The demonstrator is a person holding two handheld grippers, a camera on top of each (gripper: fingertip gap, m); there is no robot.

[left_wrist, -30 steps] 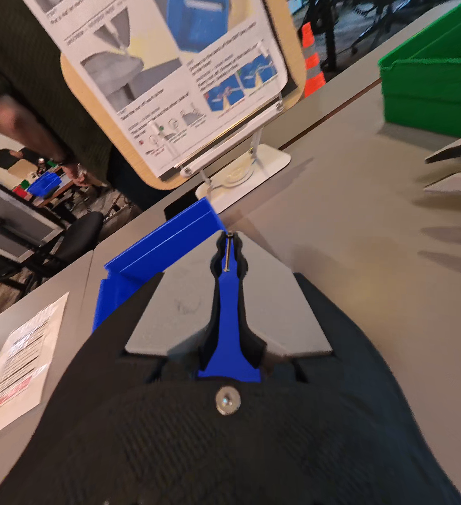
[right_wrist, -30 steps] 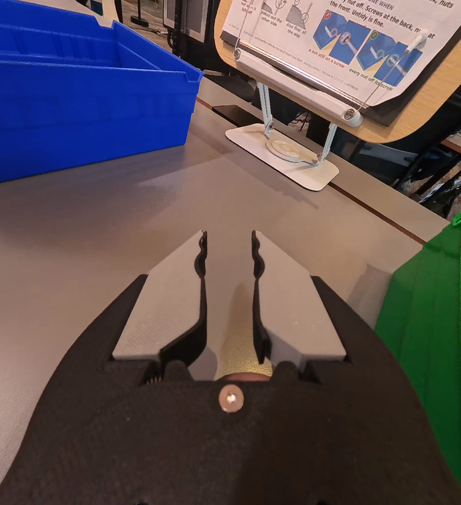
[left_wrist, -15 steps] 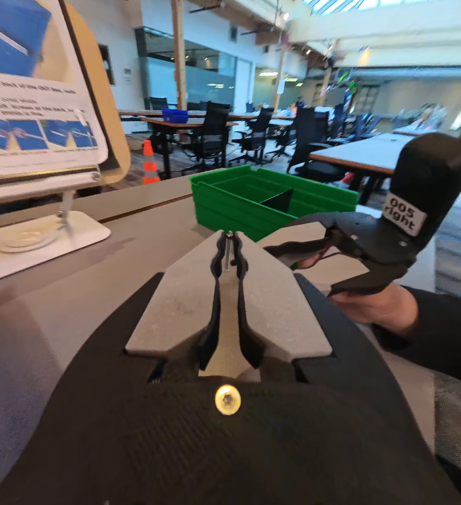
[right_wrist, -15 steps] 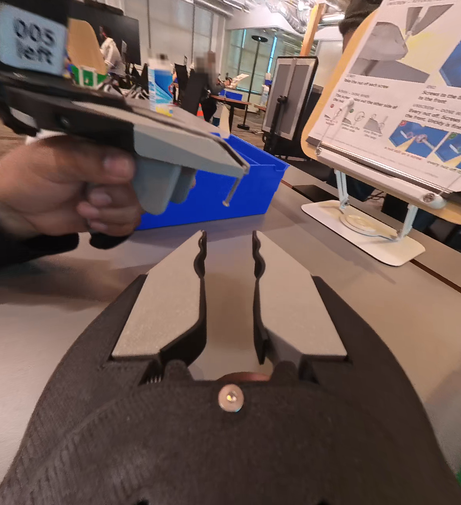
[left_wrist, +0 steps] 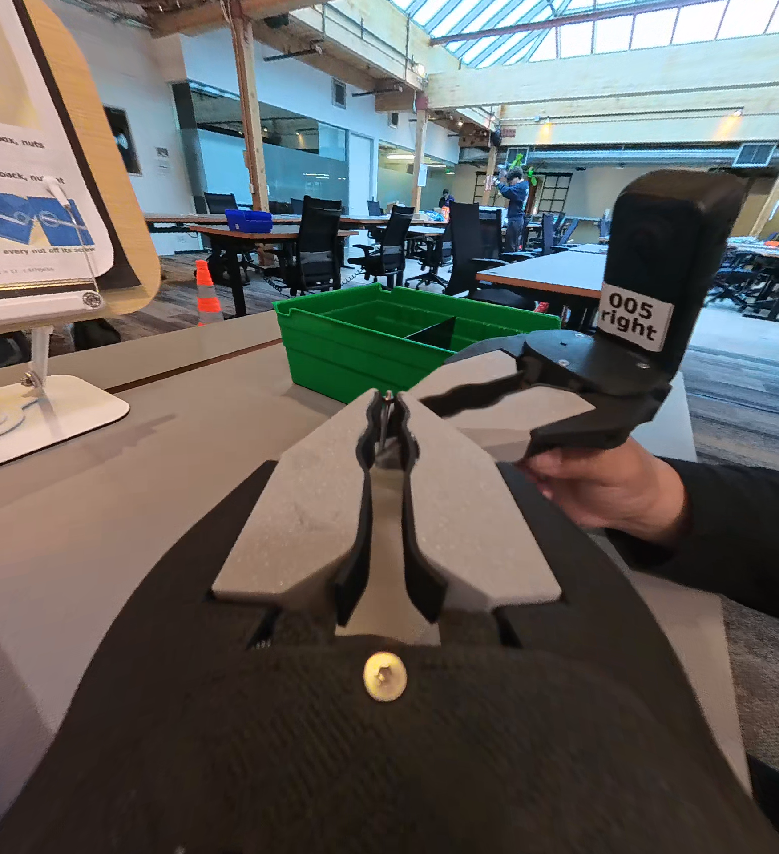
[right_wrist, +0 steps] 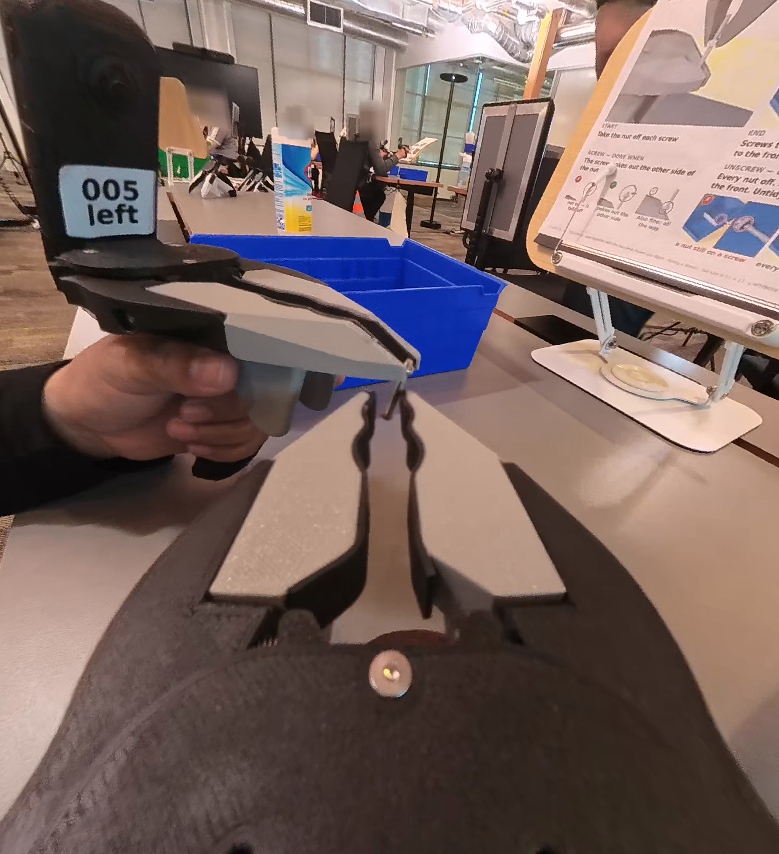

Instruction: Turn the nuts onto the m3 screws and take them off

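Note:
My left gripper (left_wrist: pixel 385 403) is shut on a thin metal screw (left_wrist: pixel 383 427), gripped near its head. In the right wrist view the left gripper (right_wrist: pixel 403 366) comes in from the left, and the screw (right_wrist: pixel 394 396) hangs down from its tip. My right gripper (right_wrist: pixel 386 404) is open with a narrow gap, and the screw's lower end sits between its fingertips, close to the right one. I cannot tell if they touch. In the left wrist view the right gripper (left_wrist: pixel 424 399) reaches in from the right to the left gripper's tip. No nut is visible.
A green bin (left_wrist: pixel 332 356) with a black divider stands behind the grippers. A blue bin (right_wrist: pixel 433 323) stands at the far side. An instruction sheet on a white stand (right_wrist: pixel 646 397) is beside them on the grey table (left_wrist: pixel 170 462). A spray bottle (right_wrist: pixel 291 185) stands behind. My two grippers' fingertips are within a few centimetres of each other.
Both grippers have come together above the table. The right gripper's jaws have narrowed around the lower end of the screw. The left gripper still holds the screw.

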